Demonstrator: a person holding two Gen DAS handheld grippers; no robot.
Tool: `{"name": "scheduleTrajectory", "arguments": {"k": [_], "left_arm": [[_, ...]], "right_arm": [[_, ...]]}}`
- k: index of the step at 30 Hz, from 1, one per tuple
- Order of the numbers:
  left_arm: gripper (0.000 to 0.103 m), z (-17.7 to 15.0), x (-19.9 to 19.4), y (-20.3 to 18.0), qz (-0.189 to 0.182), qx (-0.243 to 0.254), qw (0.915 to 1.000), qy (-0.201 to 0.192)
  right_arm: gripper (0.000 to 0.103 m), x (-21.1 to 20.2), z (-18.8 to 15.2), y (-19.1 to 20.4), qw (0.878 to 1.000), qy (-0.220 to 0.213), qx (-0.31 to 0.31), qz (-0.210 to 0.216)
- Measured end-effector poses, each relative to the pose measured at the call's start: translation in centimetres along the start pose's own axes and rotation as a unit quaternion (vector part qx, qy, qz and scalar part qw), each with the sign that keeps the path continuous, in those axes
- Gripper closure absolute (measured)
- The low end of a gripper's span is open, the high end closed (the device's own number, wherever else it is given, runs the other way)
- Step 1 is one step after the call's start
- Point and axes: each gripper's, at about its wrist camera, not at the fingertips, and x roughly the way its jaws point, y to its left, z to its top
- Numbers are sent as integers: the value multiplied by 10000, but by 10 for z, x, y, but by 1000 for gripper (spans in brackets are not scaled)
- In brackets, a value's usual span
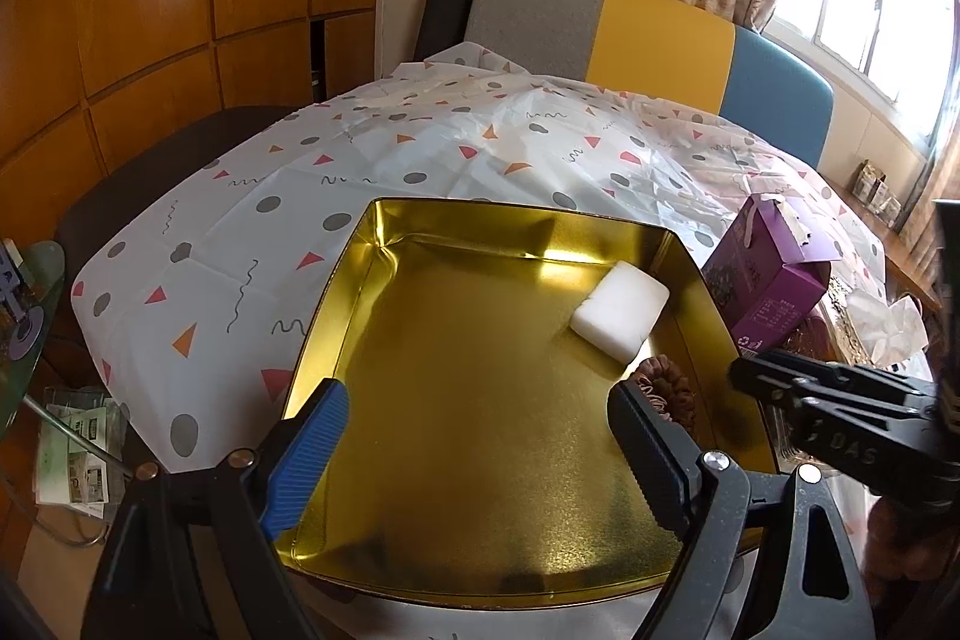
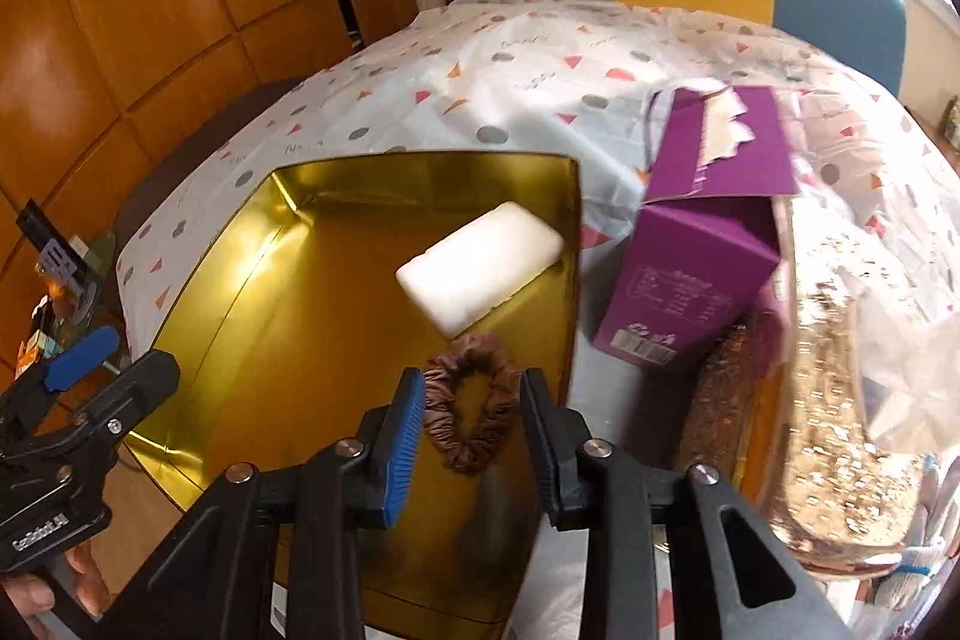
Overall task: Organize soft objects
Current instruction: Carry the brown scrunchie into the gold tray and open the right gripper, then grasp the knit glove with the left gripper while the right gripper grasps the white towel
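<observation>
A gold tin tray (image 1: 384, 274) (image 2: 252, 280) sits on the patterned tablecloth. A white sponge block (image 1: 619, 310) (image 2: 480, 263) lies in its far right corner. A brown scrunchie (image 2: 471, 403) (image 1: 666, 391) sits between the fingers of my right gripper (image 2: 474, 400), just above the tray's near right part; the jaws touch its sides. My left gripper (image 1: 480, 430) is open and empty over the tray's near edge. The right gripper's body (image 1: 840, 436) shows in the left wrist view.
A purple carton (image 2: 690, 274) (image 1: 768, 280) with a torn open top stands right of the tray. A gold sequinned item (image 2: 828, 400) and clear plastic lie further right. A chair back (image 1: 648, 34) stands behind the table. A glass side table (image 1: 30, 304) is at left.
</observation>
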Motion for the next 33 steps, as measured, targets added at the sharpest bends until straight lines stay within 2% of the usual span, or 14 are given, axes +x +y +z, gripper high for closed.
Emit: {"name": "scheduleTrajectory", "arguments": {"k": [10, 21, 25, 28, 33], "left_arm": [[14, -2, -2, -12, -96, 141, 9999, 10], [13, -7, -9, -30, -212, 452, 9988, -4], [13, -10, -11, -38, -395, 531, 9978, 35], [13, -11, -15, -49, -669, 659, 9956, 41], [13, -13, -23, -82, -1208, 1210, 9853, 2]], "right_arm": [[65, -44, -14, -8, 9963, -667, -35, -534], [65, -79, -35, -35, 9910, -994, 270, -852], [65, -93, -45, -56, 9875, -1090, 529, -1013], [65, -105, -53, -77, 9831, -1168, 744, -1197], [64, -136, -74, -126, 9691, -1333, 1322, -1598]]}}
